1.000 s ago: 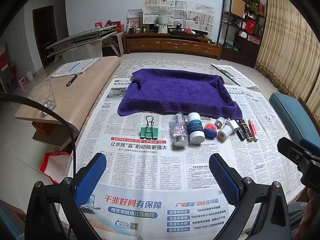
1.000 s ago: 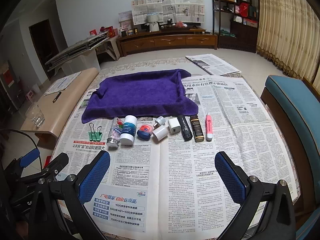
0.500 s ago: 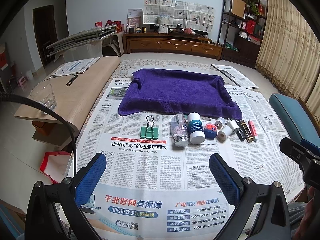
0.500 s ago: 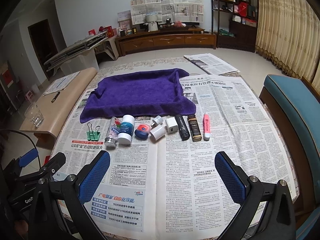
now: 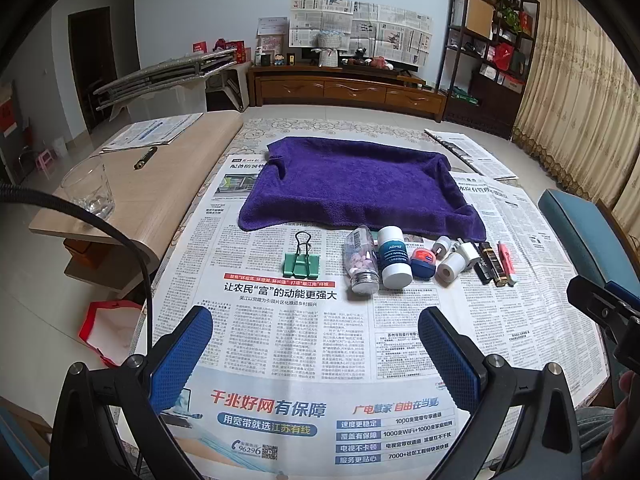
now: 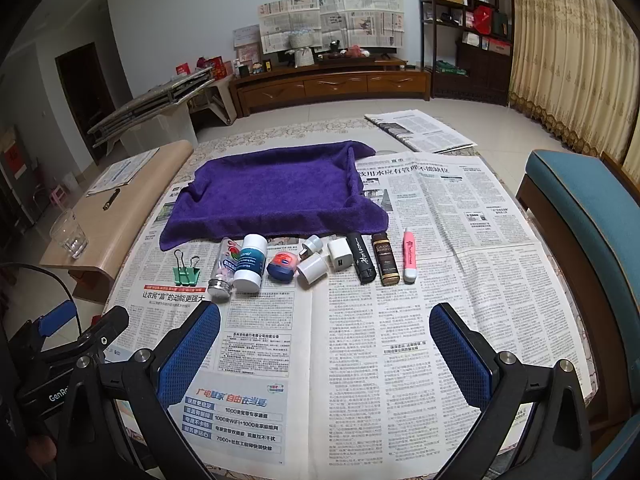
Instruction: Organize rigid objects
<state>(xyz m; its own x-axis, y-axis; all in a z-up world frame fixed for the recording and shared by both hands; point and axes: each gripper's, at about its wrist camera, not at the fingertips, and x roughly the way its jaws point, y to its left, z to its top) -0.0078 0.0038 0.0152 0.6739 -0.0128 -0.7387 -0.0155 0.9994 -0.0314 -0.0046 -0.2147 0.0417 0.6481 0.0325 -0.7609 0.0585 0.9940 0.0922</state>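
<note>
Between both gaping grippers' fingers (image 6: 460,352) lies bare newspaper (image 6: 360,340).

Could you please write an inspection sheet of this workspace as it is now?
Surface: newspaper covers the table.
Job's things: purple towel spread out behind a row: green binder clip, pill bottle, white-capped bottle, small blue jar, white adapters, black tube, brown tube, pink tube.
Clutter: nothing seen.
Grippers: left gripper and right gripper open, empty, short of the row.
Cables: black cable at left.
Surroundings: glass on side bench; blue chair.
</note>
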